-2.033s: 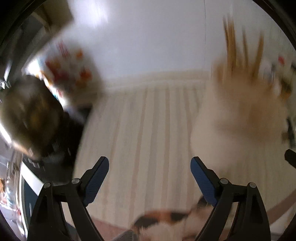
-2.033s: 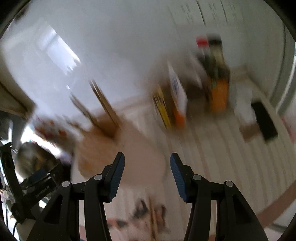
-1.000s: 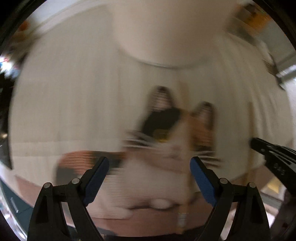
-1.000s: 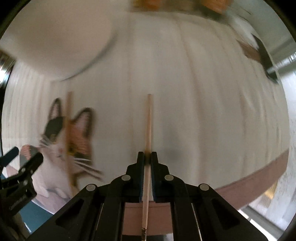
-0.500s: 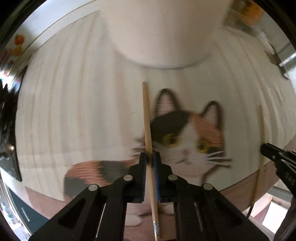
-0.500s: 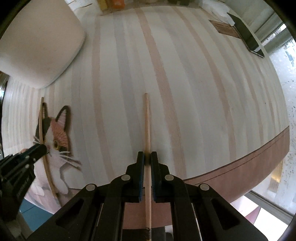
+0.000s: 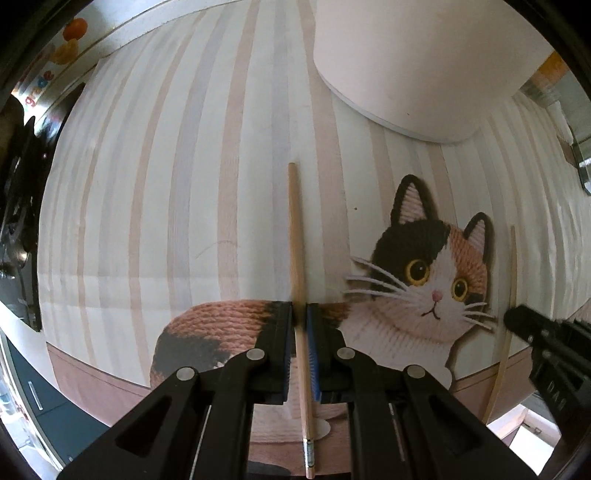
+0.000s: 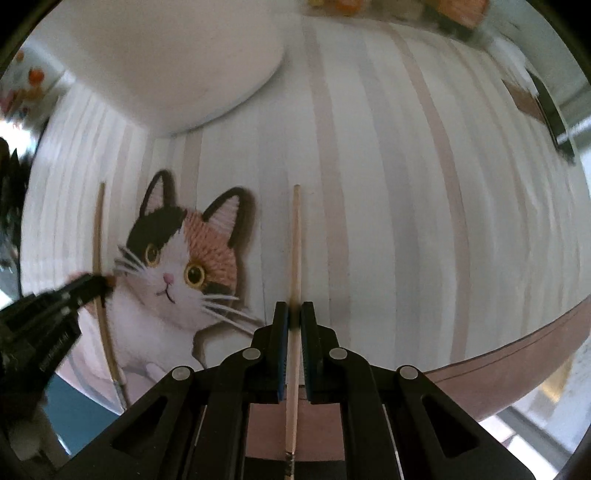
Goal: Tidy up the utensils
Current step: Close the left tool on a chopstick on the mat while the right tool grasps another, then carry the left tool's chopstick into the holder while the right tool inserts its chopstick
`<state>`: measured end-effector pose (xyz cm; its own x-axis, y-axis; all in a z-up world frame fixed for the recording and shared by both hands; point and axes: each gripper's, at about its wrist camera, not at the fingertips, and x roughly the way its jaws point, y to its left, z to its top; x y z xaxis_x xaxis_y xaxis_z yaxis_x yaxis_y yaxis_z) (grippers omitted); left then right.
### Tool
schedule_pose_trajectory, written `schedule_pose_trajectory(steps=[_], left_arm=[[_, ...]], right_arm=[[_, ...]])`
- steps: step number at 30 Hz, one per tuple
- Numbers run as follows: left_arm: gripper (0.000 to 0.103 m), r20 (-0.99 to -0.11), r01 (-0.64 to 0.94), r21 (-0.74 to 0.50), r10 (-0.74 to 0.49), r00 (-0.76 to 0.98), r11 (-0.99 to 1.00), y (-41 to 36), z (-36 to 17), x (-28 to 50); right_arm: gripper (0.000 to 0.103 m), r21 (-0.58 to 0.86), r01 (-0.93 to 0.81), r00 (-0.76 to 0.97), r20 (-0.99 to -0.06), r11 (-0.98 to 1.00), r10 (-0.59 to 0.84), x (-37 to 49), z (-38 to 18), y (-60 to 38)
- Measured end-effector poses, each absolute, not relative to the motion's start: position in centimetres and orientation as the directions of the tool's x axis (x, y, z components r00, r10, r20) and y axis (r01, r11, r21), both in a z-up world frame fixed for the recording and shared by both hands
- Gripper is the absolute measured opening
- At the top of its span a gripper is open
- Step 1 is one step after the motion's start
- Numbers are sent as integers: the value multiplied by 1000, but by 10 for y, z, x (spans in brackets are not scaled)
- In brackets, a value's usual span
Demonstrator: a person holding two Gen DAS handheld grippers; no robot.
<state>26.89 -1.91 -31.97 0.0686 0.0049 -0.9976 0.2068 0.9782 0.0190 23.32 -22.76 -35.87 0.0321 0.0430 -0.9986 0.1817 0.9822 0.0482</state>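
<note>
My left gripper (image 7: 300, 314) is shut on a wooden chopstick (image 7: 296, 236) that points forward over the striped mat. My right gripper (image 8: 291, 314) is shut on a second wooden chopstick (image 8: 295, 240), also pointing forward. Each gripper shows in the other's view: the right one (image 7: 517, 319) at the right edge with its chopstick (image 7: 511, 280), the left one (image 8: 99, 282) at the left edge with its chopstick (image 8: 98, 236). A large cream utensil holder (image 7: 417, 62) stands just beyond; it also shows in the right wrist view (image 8: 166, 62).
A striped table mat (image 7: 166, 184) with a cat picture (image 7: 424, 273) covers the table, with a brown border at the front edge (image 8: 517, 365). Bottles and packets (image 8: 406, 7) stand at the back. A dark flat object (image 8: 554, 118) lies at the far right.
Both grippers came down to the mat and shut on a chopstick each, the right first, then the left. Since then they have shifted slightly with the chopsticks held.
</note>
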Motion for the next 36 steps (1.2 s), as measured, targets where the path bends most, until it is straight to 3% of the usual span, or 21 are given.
schedule_pose_trajectory(steps=[6,9,11,15,18,24,32,36], left_arm=[[7,-998,203,7,-6,63,979,-15,-321,281],[6,-998,207,9,-4,62,978,-3,-328,285],[6,-998,209,11,-2,63,978,-6,-332,283],[6,-998,203,7,-6,65,979,-15,-336,276],[6,-997,202,8,-7,71,979,-18,-334,274],[5,-996,202,25,7,89,979,-23,-334,271],[4,-983,186,78,45,175,980,-25,-316,269],[4,-970,180,100,56,236,979,-26,-295,267]], right_arm=[[8,17,137,-26,-999,990,21,232,-361,-206],[18,22,139,-31,-999,990,26,234,-367,-190],[31,30,130,-30,-999,991,35,246,-366,-187],[37,-9,94,-17,-1000,996,-8,246,-370,-165],[34,-27,93,4,-1000,995,-27,240,-370,-160],[9,-37,104,30,-999,994,-40,229,-368,-157],[7,-19,129,54,-998,991,-26,223,-370,-182],[7,-16,133,99,-995,991,-29,216,-343,-206]])
